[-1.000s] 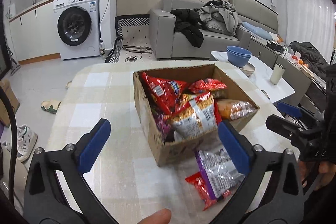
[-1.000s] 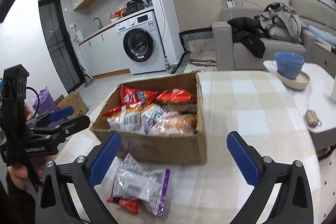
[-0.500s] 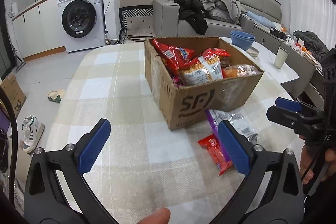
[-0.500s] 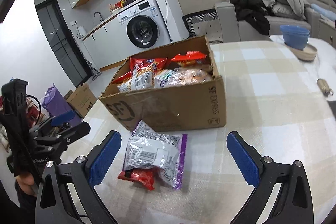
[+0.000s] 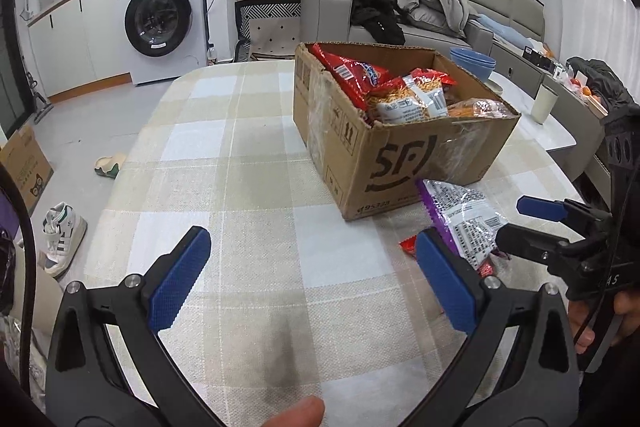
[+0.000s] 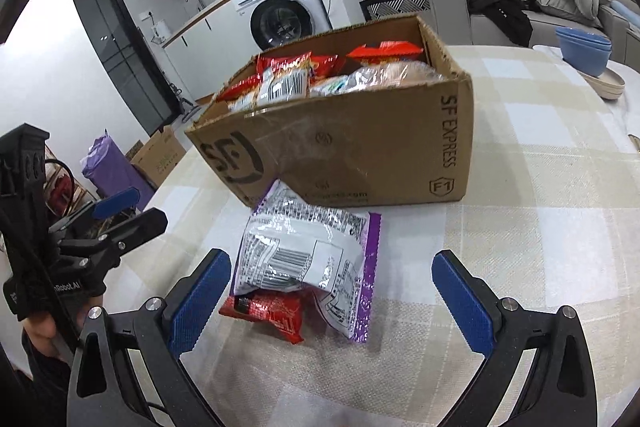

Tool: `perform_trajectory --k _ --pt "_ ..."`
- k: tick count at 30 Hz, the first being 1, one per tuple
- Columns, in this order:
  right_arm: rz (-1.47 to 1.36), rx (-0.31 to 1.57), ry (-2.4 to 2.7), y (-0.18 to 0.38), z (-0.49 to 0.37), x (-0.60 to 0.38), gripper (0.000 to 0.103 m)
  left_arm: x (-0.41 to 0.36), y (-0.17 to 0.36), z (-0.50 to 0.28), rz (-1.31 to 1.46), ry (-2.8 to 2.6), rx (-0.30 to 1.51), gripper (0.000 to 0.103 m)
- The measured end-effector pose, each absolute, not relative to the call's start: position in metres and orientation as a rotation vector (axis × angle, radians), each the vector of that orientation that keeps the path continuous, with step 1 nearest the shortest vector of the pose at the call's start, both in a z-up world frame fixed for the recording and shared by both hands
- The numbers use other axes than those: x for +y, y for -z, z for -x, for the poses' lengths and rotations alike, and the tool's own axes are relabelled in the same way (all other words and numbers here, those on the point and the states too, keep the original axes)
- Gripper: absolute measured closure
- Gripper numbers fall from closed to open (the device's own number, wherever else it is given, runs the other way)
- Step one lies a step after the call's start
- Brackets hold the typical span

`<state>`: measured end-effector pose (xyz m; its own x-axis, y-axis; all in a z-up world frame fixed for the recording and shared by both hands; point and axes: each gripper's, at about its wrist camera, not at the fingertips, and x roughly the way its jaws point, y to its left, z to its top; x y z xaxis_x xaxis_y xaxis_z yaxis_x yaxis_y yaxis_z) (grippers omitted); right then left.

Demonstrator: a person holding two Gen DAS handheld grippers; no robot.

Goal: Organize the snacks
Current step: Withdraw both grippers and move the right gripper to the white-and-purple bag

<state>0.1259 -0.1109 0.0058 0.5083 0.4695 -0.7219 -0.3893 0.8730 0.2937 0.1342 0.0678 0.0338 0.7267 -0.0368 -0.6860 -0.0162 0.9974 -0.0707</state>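
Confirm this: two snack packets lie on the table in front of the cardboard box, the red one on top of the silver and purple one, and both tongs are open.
One detail is wrong. The right wrist view shows the silver and purple packet lying on top of the red packet, not under it. Both do lie on the table in front of the cardboard box, and the left tongs and right tongs are open.

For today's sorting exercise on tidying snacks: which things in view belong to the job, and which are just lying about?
Job: cardboard box full of snacks; purple-edged packet; red packet; open left gripper; open right gripper.

Lying about: blue bowls; cup; washing machine; shoe.
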Motion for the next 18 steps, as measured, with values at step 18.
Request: perform_trajectory --k 18 --pt "-0.158 0.986 -0.552 0.014 -0.160 -0.084 0.001 0.071 -0.025 -0.139 0.071 -0.002 0.772 0.001"
